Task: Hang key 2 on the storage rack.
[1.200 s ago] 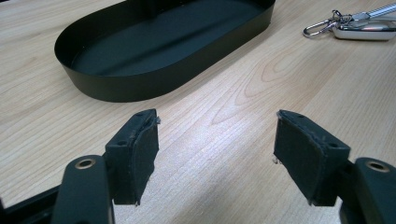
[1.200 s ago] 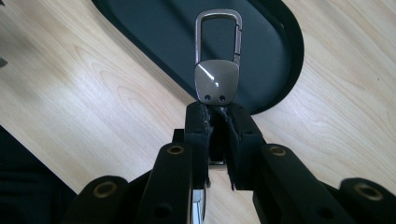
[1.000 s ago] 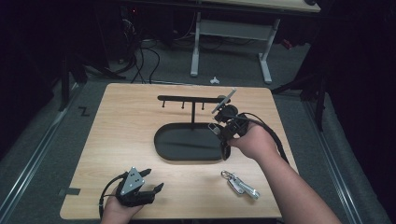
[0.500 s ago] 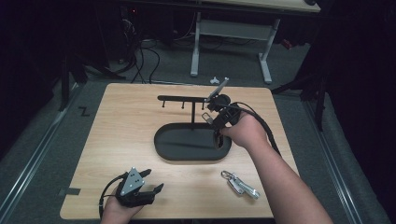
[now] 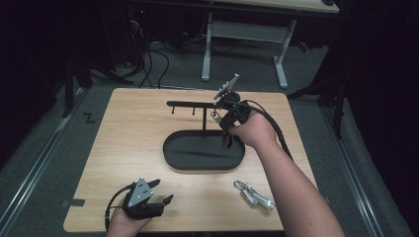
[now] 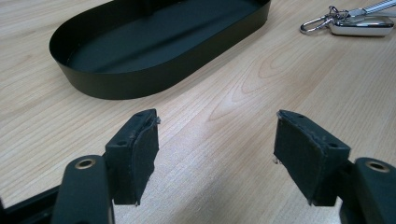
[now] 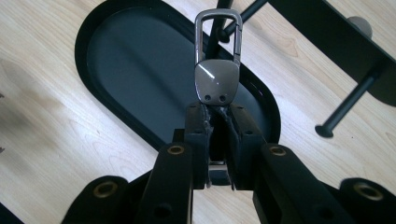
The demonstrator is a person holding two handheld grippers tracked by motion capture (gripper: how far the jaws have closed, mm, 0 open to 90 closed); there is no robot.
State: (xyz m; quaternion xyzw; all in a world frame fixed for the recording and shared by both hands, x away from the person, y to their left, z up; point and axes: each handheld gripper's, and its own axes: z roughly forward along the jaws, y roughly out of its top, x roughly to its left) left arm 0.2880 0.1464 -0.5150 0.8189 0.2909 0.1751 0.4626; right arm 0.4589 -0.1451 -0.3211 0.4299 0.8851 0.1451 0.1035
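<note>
One key clip (image 7: 217,65) is clamped by its lower end between the narrow jaws of the right gripper (image 7: 217,122), its long axis running straight ahead of them, so the clip's loop lies just before a peg (image 7: 242,17) of the black rack (image 7: 336,44).

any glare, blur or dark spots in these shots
High view: room beyond the table is almost black. Right gripper view: a bright glint on the metal keychain clip, and the black stand pegs behind look soft. Left gripper view: the second keychain is slightly blurred.
</note>
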